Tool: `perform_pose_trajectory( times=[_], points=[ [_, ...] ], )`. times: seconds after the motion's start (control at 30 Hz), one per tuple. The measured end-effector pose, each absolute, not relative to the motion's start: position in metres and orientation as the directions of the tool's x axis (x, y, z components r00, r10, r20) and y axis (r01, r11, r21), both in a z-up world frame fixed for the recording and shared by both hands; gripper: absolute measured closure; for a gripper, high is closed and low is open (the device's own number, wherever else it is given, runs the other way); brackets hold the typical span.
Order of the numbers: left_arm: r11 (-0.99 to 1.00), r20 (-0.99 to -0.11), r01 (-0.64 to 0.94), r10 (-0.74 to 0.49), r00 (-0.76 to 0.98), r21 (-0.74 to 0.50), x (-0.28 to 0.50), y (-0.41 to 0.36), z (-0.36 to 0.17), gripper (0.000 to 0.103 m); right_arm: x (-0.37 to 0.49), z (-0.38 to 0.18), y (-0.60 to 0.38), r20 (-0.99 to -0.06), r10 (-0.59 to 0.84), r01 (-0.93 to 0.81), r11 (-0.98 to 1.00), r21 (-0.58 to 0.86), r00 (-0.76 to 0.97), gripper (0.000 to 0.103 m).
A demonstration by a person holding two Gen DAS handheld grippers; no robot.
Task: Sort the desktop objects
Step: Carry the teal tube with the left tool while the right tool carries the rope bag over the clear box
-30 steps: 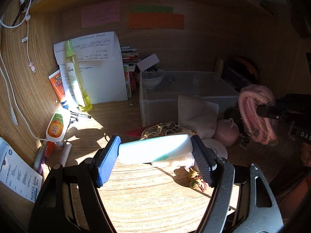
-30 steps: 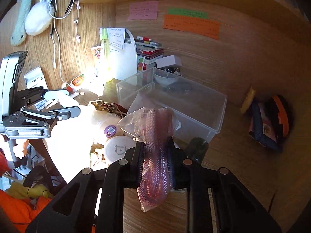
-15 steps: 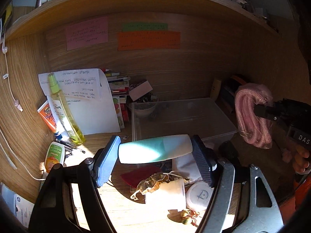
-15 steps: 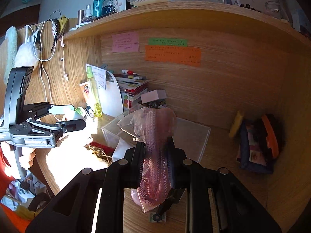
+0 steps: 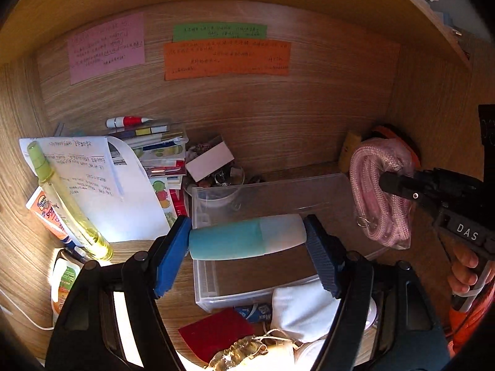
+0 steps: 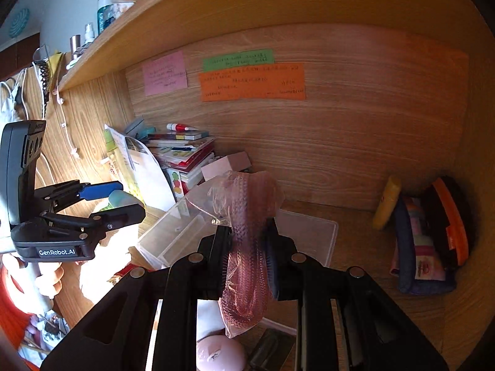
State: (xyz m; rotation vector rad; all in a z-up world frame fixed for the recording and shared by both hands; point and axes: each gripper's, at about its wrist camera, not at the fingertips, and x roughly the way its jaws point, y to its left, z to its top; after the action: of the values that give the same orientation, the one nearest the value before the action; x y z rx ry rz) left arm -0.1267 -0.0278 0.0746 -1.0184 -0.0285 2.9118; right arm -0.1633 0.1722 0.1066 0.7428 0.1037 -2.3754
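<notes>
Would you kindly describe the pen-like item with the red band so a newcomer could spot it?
Look below the pink note on the back wall, to the book stack. On top lies the white pen, the only item there with a red band.

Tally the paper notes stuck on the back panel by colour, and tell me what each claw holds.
Pink note: 1
Green note: 1
Orange note: 1
Total: 3
Left claw: teal-and-white bottle
Right claw: bagged pink cord
</notes>
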Motion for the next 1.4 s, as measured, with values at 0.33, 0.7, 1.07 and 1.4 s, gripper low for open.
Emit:
perform_pose_trajectory(
  times=[0.33, 0.7, 1.07, 1.4],
  points=[
    [-0.997, -0.698, -0.065, 0.078, -0.712, -0.046, -0.170, -0.034, 0.037, 0.030, -0.199, 0.068, 0.150, -0.598, -0.445, 0.533, -0.845, 0.035, -0.667, 0.084],
    [-0.993, -0.775, -0.112, 0.099, -0.625, -0.036, -0.204, -0.026, 0.008, 0.030, -0.207, 0.041, 0.141, -0.651, -0.372, 0.537, -0.841, -0.066, -0.662, 0.084],
    [-0.985, -0.794, -0.159, 0.045, -0.606, 0.065, -0.210, -0.015, -0.004, 0.030, -0.207, 0.032, 0.136, -0.683, -0.359, 0.562, -0.822, -0.091, -0.636, 0.084],
    [-0.984, -0.820, -0.159, 0.029, -0.571, 0.076, -0.218, -0.012, -0.015, 0.030, -0.204, 0.030, 0.133, -0.684, -0.366, 0.577, -0.810, -0.098, -0.631, 0.080]
  ],
)
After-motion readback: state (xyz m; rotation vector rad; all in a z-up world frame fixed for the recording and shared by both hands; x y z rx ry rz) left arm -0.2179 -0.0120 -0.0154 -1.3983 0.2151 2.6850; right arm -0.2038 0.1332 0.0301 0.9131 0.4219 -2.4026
